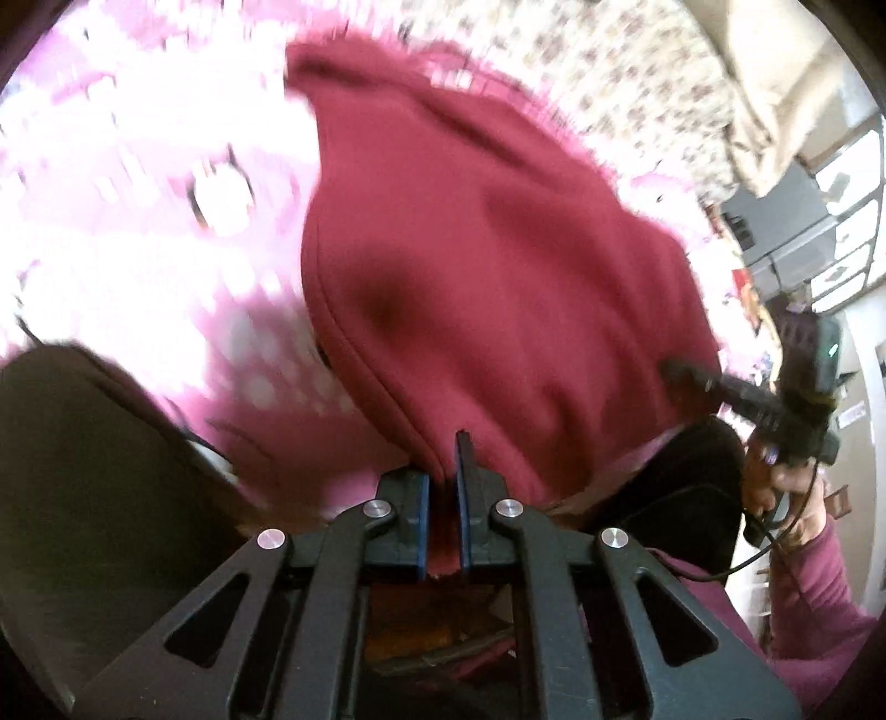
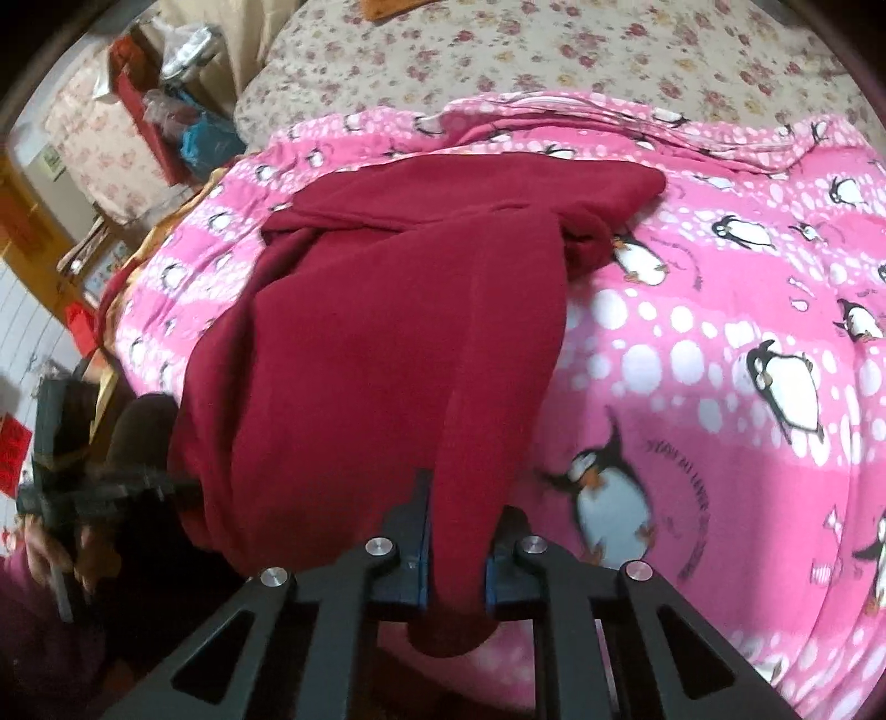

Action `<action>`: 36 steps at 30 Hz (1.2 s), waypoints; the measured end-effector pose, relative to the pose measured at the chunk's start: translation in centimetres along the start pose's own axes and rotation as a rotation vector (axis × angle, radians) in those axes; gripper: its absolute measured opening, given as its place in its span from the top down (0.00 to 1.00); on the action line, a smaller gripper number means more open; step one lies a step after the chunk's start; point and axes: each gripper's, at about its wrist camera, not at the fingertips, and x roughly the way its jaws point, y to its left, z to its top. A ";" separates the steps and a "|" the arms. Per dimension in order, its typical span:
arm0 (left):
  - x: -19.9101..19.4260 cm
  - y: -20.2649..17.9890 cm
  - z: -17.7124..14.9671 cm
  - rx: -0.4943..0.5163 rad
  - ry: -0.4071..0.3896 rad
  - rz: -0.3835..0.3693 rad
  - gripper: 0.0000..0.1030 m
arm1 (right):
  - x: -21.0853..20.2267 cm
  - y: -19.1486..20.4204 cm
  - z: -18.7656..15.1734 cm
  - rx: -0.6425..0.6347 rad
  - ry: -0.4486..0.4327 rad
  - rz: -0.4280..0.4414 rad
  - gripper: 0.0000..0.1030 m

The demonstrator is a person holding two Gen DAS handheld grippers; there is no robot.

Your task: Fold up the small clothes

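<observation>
A dark red fleece garment (image 2: 387,310) lies on a pink penguin blanket (image 2: 720,387), its far part bunched with a knotted sleeve. My right gripper (image 2: 457,531) is shut on a thick fold of its near edge. My left gripper (image 1: 443,476) is shut on the hem of the same garment (image 1: 487,249), which hangs up and away from the jaws. The right gripper shows at the right edge of the left wrist view (image 1: 692,376), and the left gripper at the left edge of the right wrist view (image 2: 183,487). Both hold the near edge lifted.
The pink blanket covers a bed with a floral sheet (image 2: 554,50) behind it. Cluttered shelves and bags (image 2: 166,111) stand at the far left. My dark trouser legs (image 1: 83,471) are close below the left gripper. The left wrist view is motion-blurred.
</observation>
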 end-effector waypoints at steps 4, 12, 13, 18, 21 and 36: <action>-3.9 0.8 -0.1 0.024 -0.079 0.021 0.94 | -1.9 1.8 -2.0 -0.015 0.035 0.064 0.89; -2.3 4.4 -2.2 -0.057 -0.031 0.110 0.94 | 1.0 5.5 -8.2 0.009 0.204 0.224 0.90; -2.4 5.0 -2.4 -0.072 -0.031 0.114 0.94 | 1.5 5.6 -8.4 0.021 0.212 0.239 0.90; -4.3 4.7 -2.1 -0.069 -0.097 0.112 0.94 | 0.8 5.6 -7.8 0.030 0.196 0.265 0.90; -3.8 4.0 -1.7 -0.056 -0.096 0.091 0.94 | -0.1 5.5 -7.4 0.029 0.175 0.276 0.90; 2.5 4.6 -0.4 -0.136 0.059 0.067 0.92 | -0.2 3.8 -8.1 0.082 0.191 0.269 0.90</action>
